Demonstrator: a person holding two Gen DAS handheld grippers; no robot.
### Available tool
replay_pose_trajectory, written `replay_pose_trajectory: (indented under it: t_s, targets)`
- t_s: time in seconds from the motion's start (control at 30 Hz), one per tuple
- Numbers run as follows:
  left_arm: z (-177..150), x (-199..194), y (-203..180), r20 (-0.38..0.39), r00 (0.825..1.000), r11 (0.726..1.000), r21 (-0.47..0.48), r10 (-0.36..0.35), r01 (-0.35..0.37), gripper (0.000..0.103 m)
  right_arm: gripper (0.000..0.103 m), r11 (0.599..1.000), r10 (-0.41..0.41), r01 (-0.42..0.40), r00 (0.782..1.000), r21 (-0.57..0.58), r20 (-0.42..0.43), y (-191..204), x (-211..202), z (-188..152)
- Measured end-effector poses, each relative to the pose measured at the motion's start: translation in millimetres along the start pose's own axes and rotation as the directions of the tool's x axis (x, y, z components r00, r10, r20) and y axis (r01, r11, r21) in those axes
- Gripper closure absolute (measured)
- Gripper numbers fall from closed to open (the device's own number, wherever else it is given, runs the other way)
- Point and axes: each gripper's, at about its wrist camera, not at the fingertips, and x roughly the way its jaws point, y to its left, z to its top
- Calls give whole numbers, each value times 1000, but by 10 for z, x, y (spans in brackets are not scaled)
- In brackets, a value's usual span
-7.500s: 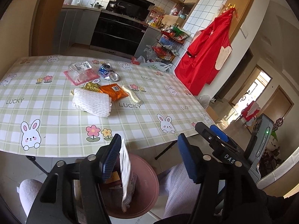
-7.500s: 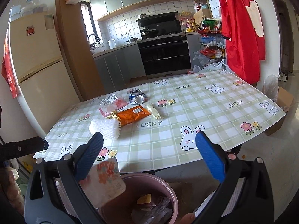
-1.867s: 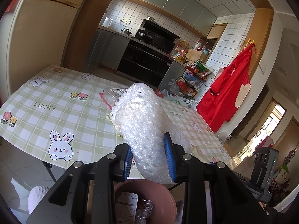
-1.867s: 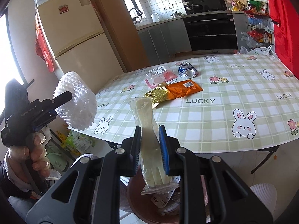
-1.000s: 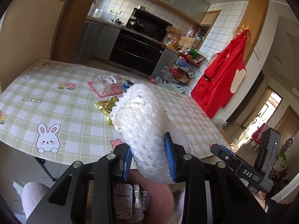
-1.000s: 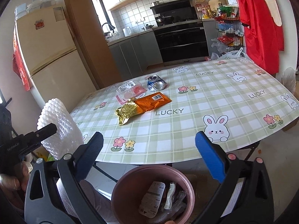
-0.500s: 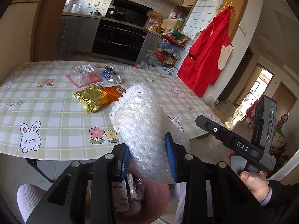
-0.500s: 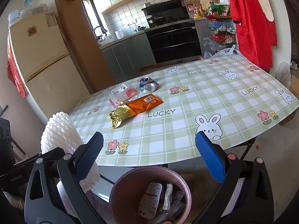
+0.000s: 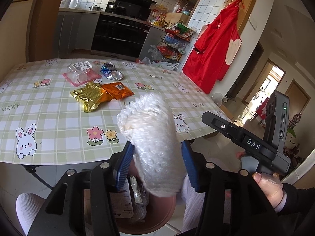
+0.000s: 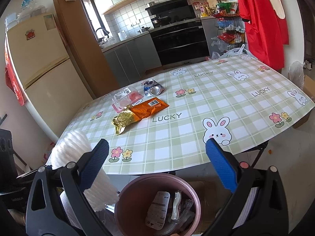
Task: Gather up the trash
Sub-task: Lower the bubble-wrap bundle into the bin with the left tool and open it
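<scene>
Over our pink bin [image 9: 161,215], left tongs [image 9: 156,164] were just releasing foam netting [image 9: 153,143]; right tongs [image 10: 157,165] gaped empty

The tabletop [image 10: 226,102], under a green checked bunny cloth, carries a gold foil wrapper [image 10: 123,121], orange packet [image 10: 150,107], crushed can [image 10: 152,88] and clear plastic container [image 10: 126,98].

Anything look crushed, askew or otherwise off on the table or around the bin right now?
One thing: the drink can at the table's far side lies crushed flat. The white foam net sits tilted between the left gripper's just-opened jaws, above the pink bin, blurred as if slipping loose. Nothing looks spilled.
</scene>
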Motion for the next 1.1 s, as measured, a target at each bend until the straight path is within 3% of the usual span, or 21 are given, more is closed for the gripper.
replay_pose_trajectory:
  t_s: [0.23,0.7,0.9,1.1]
  targets:
    - [-28,27,-56,-22,1000,1000,28,-13,13,38,6,1000,-2,2,1000,3,-7,-18,10,-12]
    - [-49,46,-21,-32,999,1000,0,-1,1,34,6,1000,-5,5,1000,15,-23,-38,26,-47]
    - [-61,86,156,-37,999,997,-73,3,-6,34,6,1000,-18,19,999,15,-35,-89,76,-67]
    - [51,204,530,-53,997,986,-151,58,-65,34,6,999,-50,51,996,10,-68,-206,270,-25]
